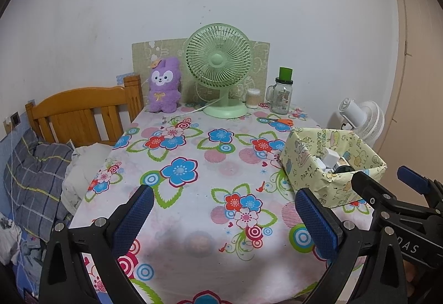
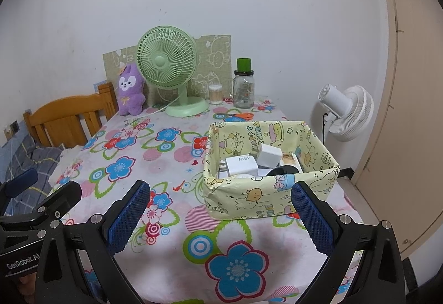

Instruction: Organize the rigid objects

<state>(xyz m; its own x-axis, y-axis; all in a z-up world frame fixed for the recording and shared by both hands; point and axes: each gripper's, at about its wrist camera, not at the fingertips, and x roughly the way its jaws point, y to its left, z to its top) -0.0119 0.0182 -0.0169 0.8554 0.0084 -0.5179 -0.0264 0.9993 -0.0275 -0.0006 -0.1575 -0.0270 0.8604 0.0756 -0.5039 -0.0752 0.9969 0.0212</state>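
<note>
A yellow cartoon-print box (image 2: 263, 193) stands on the right of the flowered table (image 2: 166, 221). Inside lie a white 45W charger (image 2: 241, 164), a white cube adapter (image 2: 270, 156) and a black round object (image 2: 283, 171). My right gripper (image 2: 220, 189) is open and empty, just in front of the box and a little left of it. My left gripper (image 1: 223, 194) is open and empty over the table's middle, with the box (image 1: 318, 182) to its right. Orange-handled scissors (image 2: 238, 115) lie behind the box.
Along the back wall stand a green desk fan (image 1: 218, 60), a purple plush (image 1: 163, 88), a cotton-swab tub (image 1: 253, 97) and a green-lidded glass jar (image 1: 282, 95). A wooden bed headboard (image 1: 80, 110) and bedding are left of the table, a white fan (image 2: 346, 110) right.
</note>
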